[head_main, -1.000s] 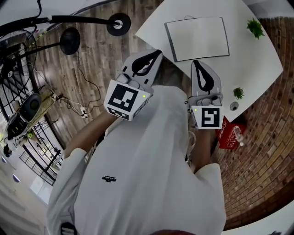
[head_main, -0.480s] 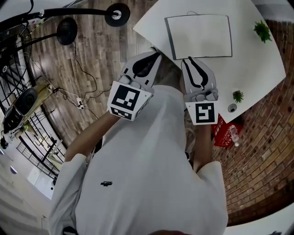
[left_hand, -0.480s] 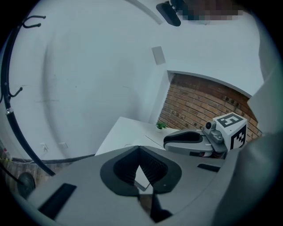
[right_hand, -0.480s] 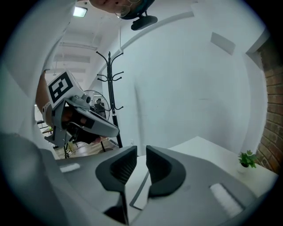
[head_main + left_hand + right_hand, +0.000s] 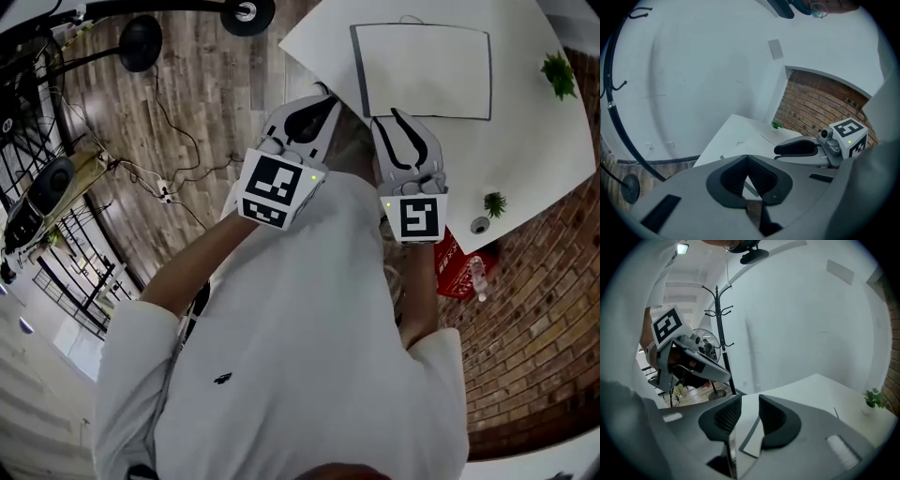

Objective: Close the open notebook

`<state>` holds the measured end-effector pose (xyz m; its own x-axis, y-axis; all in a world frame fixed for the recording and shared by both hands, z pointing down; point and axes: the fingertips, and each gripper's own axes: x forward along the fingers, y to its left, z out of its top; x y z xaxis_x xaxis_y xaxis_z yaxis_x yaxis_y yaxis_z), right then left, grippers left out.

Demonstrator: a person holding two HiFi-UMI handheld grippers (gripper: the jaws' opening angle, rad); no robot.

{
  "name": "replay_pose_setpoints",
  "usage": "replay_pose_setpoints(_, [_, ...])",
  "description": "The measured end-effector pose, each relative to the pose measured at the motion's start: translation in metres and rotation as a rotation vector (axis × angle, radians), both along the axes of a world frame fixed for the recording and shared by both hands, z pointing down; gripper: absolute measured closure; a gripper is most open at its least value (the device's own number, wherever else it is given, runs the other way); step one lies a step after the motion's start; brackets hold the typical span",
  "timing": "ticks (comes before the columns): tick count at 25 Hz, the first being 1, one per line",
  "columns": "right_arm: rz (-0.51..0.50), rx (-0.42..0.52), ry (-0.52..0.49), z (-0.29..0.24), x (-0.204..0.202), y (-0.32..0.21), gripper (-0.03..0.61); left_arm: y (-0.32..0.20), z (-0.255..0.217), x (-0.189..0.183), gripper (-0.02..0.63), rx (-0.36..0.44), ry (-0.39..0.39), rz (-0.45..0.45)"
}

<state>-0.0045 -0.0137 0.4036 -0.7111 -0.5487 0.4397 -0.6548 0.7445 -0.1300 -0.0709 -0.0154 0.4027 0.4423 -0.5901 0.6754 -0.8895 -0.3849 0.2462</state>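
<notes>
The grey plastic left claw [image 5: 322, 97] and matching right claw [image 5: 395, 115] point forward and down, side by side ahead of the person's white-shirted chest [image 5: 309, 328]. The left claw's jaws meet. The right claw's jaws have just been opening and stand apart, gripping nothing.

Head view looks down; both gripper views skim the table [image 5: 525, 141].

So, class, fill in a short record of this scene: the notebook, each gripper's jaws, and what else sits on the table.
notebook: open, flat on the white table, held by neither gripper
left gripper: jaws shut, empty
right gripper: jaws apart, just been opening, nothing between them
also on table: small plant at the far corner, second plant near the right edge
</notes>
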Motion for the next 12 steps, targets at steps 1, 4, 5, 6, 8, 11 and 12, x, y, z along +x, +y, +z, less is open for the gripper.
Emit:
replay_pose_setpoints(1, [-0.007, -0.004, 0.007, 0.005, -0.001, 0.001, 0.451, 0.002, 0.005, 0.0, 0.609, -0.01, -0.003, 0.002])
replay_pose_setpoints(4, [-0.012, -0.03, 0.019, 0.022, -0.004, 0.005, 0.436, 0.004, 0.016, -0.001, 0.609, -0.032, -0.007, -0.005])
replay_pose_setpoints(5, [-0.015, -0.041, 0.023, 0.028, -0.005, 0.007, 0.432, 0.004, 0.019, -0.001, 0.609, -0.036, -0.007, -0.008])
replay_pose_setpoints(6, [-0.019, -0.05, 0.031, 0.035, -0.005, 0.008, 0.425, 0.004, 0.022, -0.001, 0.609, -0.041, -0.007, -0.01])
replay_pose_setpoints(8, [-0.03, -0.062, 0.052, 0.049, -0.005, 0.01, 0.416, 0.004, 0.028, 0.0, 0.609, -0.049, -0.009, -0.011])
replay_pose_setpoints(11, [-0.041, -0.079, 0.077, 0.066, -0.006, 0.012, 0.409, 0.004, 0.034, 0.0, 0.609, -0.058, -0.01, -0.015])
replay_pose_setpoints(12, [-0.042, -0.084, 0.084, 0.072, -0.006, 0.014, 0.402, 0.005, 0.036, -0.001, 0.609, -0.061, -0.011, -0.018])
